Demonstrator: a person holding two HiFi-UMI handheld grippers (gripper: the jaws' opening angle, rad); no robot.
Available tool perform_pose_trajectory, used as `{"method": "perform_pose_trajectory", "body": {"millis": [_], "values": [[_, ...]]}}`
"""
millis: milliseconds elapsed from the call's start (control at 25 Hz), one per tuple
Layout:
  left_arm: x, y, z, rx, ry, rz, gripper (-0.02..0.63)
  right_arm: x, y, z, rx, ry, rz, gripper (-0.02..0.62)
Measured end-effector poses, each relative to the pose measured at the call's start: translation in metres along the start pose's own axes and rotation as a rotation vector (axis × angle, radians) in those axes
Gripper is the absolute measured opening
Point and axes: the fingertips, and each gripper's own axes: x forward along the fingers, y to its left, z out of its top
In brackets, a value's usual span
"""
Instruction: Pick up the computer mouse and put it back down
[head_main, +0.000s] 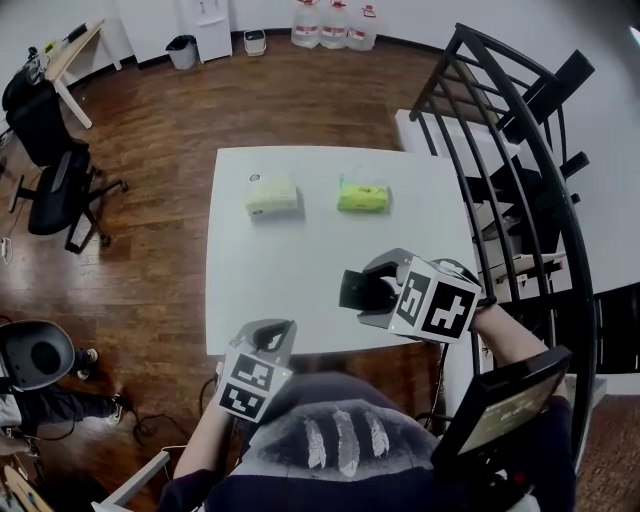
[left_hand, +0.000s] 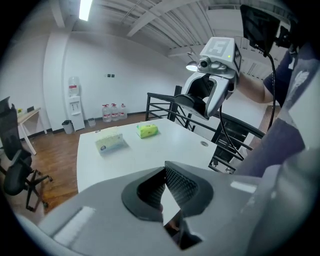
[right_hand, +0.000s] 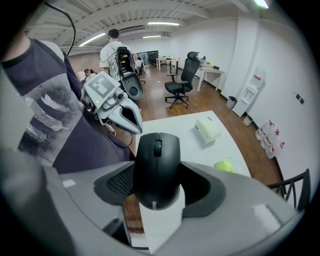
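Holding the black computer mouse (right_hand: 157, 170) pinched between our right gripper's (head_main: 362, 290) jaws, we have it up above the white table's (head_main: 270, 270) near edge, ready to go back down. Our left gripper (head_main: 272, 338) hangs closed and empty just off that edge, out of the way.

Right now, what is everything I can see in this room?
rectangular white table: one, white, mid-floor
pale yellow tissue pack: one, yellowish, table's far left
green tissue pack: one, green, table's far right
black computer mouse: one, black, held above table's near edge
large clear water bottles: three, clear, far wall
black office chair: one, black, left of table
black metal railing: one, black, right of table
left gripper: one, grey, shut, empty
right gripper: one, grey, gripping mouse
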Motion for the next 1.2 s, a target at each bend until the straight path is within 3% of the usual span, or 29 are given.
{"method": "perform_pose_trajectory", "body": {"millis": [560,1200], "values": [[-0.001,0.046,-0.009,0.035,0.037,-0.048,0.015,0.027,-0.025,0.031,0.037,0.052,0.01,0.293],[0.018,0.063,0.011,-0.061,0.057,0.102,0.015,0.061,-0.099,0.023,-0.087,0.073,0.075,0.293]]}}
